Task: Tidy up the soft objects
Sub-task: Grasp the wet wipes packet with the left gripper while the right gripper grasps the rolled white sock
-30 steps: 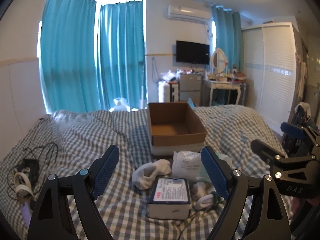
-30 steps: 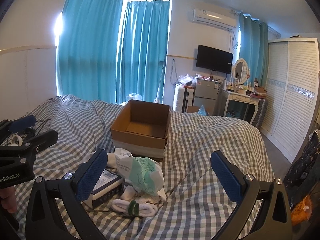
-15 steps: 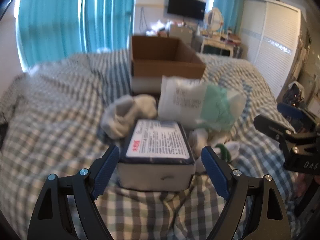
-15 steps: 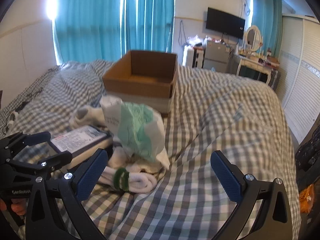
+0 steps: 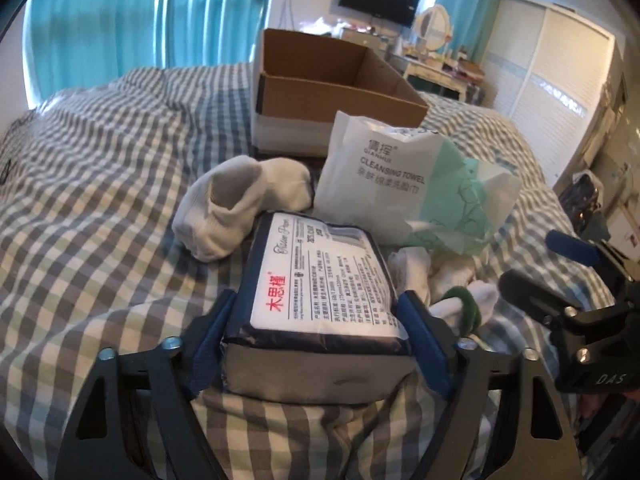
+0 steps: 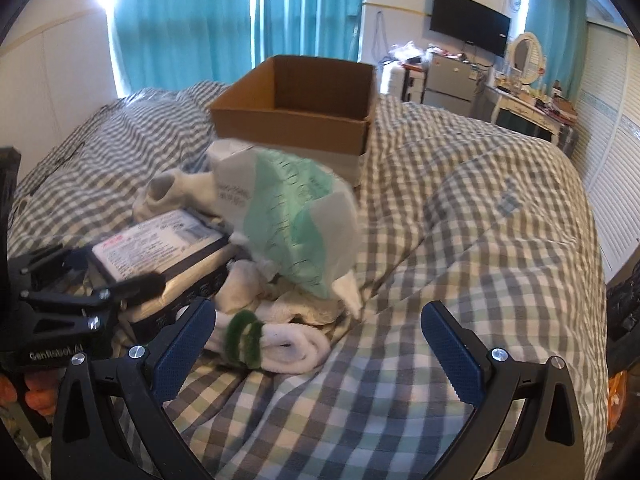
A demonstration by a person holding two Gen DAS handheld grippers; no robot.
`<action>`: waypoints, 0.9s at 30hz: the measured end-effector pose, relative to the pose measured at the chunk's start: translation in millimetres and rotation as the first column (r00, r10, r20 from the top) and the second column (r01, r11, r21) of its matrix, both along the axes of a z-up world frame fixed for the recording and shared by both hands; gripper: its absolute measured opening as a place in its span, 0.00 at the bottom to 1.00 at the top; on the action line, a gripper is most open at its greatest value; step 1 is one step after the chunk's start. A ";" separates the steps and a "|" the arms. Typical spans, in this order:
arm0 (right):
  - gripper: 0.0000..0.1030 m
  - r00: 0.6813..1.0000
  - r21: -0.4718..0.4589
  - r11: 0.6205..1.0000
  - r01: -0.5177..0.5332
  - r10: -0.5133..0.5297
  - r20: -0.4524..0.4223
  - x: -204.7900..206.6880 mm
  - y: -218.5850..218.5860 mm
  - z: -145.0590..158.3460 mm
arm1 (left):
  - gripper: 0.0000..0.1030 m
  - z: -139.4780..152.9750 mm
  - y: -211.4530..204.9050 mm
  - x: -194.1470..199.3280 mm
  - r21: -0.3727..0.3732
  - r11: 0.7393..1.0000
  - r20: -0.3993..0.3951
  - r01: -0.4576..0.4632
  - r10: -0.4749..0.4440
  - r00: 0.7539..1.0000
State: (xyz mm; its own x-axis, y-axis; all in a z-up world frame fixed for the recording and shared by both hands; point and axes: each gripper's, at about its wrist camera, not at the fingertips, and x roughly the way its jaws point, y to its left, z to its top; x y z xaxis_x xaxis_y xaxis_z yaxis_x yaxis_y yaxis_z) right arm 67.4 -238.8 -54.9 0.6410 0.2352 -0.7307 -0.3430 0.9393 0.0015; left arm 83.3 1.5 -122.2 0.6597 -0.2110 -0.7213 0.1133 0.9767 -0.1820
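None of the soft items is boxed: the box (image 5: pixel 328 92) on the bed (image 5: pixel 100 184) appears empty. Left claw (image 5: pixel 316 332) clamps the tissue pack (image 5: pixel 320 292); right claw (image 6: pixel 320 344) gapes near the socks (image 6: pixel 276 340). Towel bag (image 5: pixel 404 188) awaits.

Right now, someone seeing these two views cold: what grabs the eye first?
The navy-edged tissue pack in the foreground, clamped between the left gripper pads on the checked bed. Just behind it lean a white-and-green cleansing towel bag and a pale sock, with the open cardboard box further back. The right gripper hangs open over a rolled white sock with a green band.
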 end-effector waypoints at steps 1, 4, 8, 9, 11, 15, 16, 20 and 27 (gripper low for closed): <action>1.00 1.000 -0.007 1.000 -0.013 0.013 -0.012 0.5 3.4 -2.3 | 0.65 1.1 1.2 0.0 0.005 1.000 0.005 0.000 0.000 1.000; 1.00 0.994 -0.023 0.997 -0.075 0.073 -0.083 5.5 13.8 -15.1 | 0.56 9.9 9.9 -3.3 -0.010 1.000 0.031 -0.018 0.019 0.999; 0.78 0.979 -0.032 0.991 -0.126 0.119 -0.166 15.2 27.2 -31.4 | 0.52 19.7 17.1 -11.3 0.000 1.000 0.059 -0.018 0.018 0.998; 0.69 0.974 -0.025 0.991 -0.134 0.128 -0.187 17.1 28.3 -34.8 | 0.52 20.7 17.9 -13.0 0.003 1.000 0.061 -0.020 0.019 0.998; 0.66 0.970 -0.017 0.990 -0.140 0.134 -0.201 18.9 30.3 -38.9 | 0.51 22.9 17.7 -14.9 0.009 1.000 0.066 -0.018 0.018 0.998; 0.38 0.971 0.003 0.990 -0.141 0.139 -0.197 16.3 29.5 -36.7 | 0.51 28.0 20.3 -19.7 0.010 1.000 0.086 -0.020 0.019 0.996; 0.33 0.972 0.005 0.990 -0.140 0.138 -0.192 14.1 28.4 -35.3 | 0.51 29.4 20.3 -20.6 0.010 1.000 0.088 -0.023 0.022 0.996; 0.19 0.979 0.025 0.990 -0.141 0.144 -0.145 5.0 21.1 -22.1 | 0.51 32.7 21.1 -23.3 0.012 1.000 0.094 -0.028 0.027 0.995; 0.04 0.985 0.036 0.986 -0.162 0.163 -0.051 -13.8 17.3 5.0 | 0.51 44.1 22.6 -30.2 0.029 0.999 0.120 -0.039 0.035 0.992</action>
State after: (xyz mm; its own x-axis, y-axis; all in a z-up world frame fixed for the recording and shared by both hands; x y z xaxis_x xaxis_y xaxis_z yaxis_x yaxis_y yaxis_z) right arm 53.6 -221.4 -49.8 0.5525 0.3566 -0.7534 -0.4898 0.8703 0.0527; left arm 53.1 24.1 -78.1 0.7488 -0.1628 -0.6425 0.0958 0.9858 -0.1382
